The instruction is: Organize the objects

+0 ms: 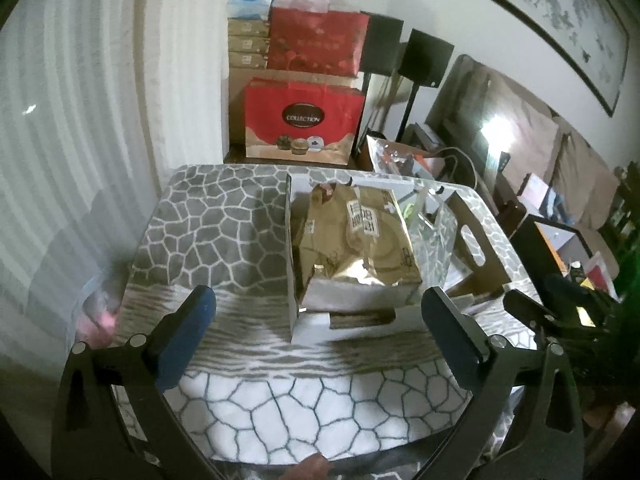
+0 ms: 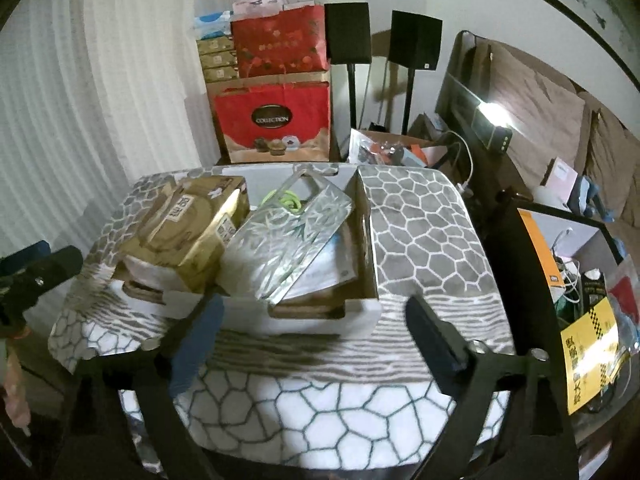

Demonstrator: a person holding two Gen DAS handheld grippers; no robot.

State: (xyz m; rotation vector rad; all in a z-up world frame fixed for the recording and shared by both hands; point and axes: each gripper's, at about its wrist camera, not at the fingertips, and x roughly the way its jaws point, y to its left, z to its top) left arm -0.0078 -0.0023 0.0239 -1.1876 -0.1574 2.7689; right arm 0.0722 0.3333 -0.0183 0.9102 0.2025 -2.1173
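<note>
An open white cardboard box (image 1: 362, 318) (image 2: 316, 314) stands on a table covered with a grey-and-white cobble-pattern cloth (image 1: 280, 400) (image 2: 340, 412). A gold package (image 1: 356, 236) (image 2: 188, 232) lies in its left part. A silvery bamboo-print bag (image 2: 288, 240) (image 1: 434, 232) leans beside it, with a green cord (image 2: 290, 202) at its top. My left gripper (image 1: 320, 312) is open and empty, just in front of the box. My right gripper (image 2: 316, 312) is open and empty, also in front of the box. The left gripper also shows at the left edge of the right wrist view (image 2: 36, 276).
Red gift bags (image 1: 304, 120) (image 2: 276, 120) and stacked boxes stand behind the table. Two black speakers on stands (image 2: 348, 32) are beside them. A dark sofa frame with cushions (image 1: 520, 128) and cluttered shelves (image 2: 580, 288) lie to the right. A white curtain (image 1: 60, 120) hangs left.
</note>
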